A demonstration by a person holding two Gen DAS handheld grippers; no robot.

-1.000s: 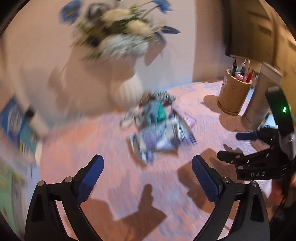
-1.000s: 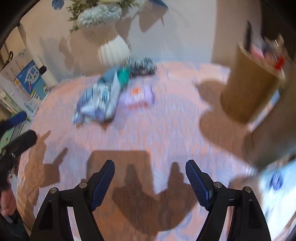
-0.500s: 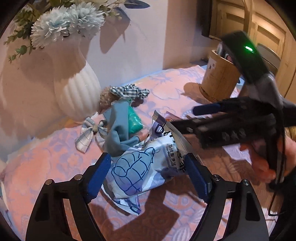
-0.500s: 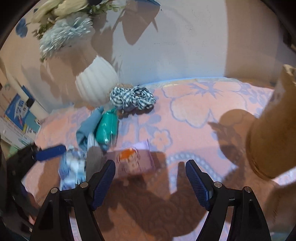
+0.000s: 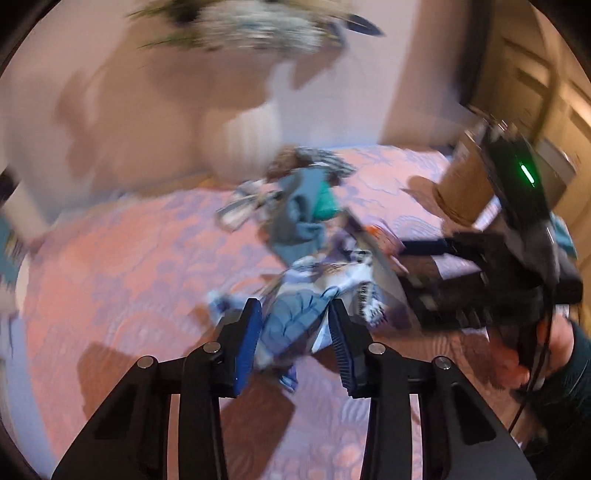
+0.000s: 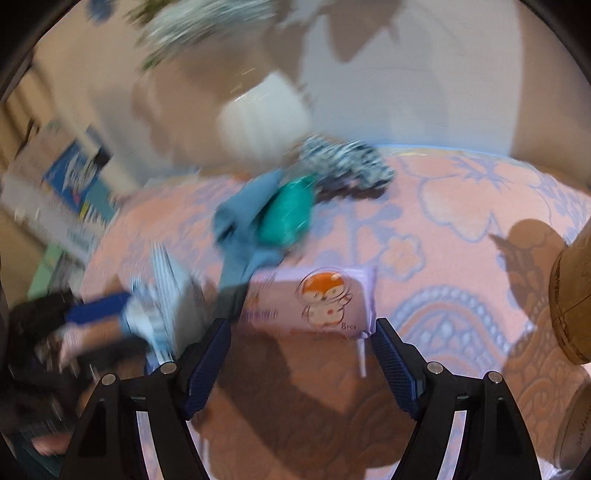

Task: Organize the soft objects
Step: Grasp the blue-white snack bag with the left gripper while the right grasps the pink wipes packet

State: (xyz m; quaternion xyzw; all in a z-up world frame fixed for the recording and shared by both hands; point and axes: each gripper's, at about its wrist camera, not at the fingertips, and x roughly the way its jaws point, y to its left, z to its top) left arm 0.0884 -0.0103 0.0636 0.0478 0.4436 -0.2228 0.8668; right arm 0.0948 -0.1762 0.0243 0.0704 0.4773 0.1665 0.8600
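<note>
Left tongs pinch my blue-white pouch, low over the desk; I should lift gently. Right tongs gape around the purple tissue pack; centre, then close.

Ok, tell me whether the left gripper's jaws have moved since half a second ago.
Yes. The left gripper has closed inward onto the blue-and-white packet, which lies on the pink cloth; earlier its jaws stood wide on either side.

We are seeing the vase and flowers smearing upper centre; the wooden holder is running off right edge.
</note>
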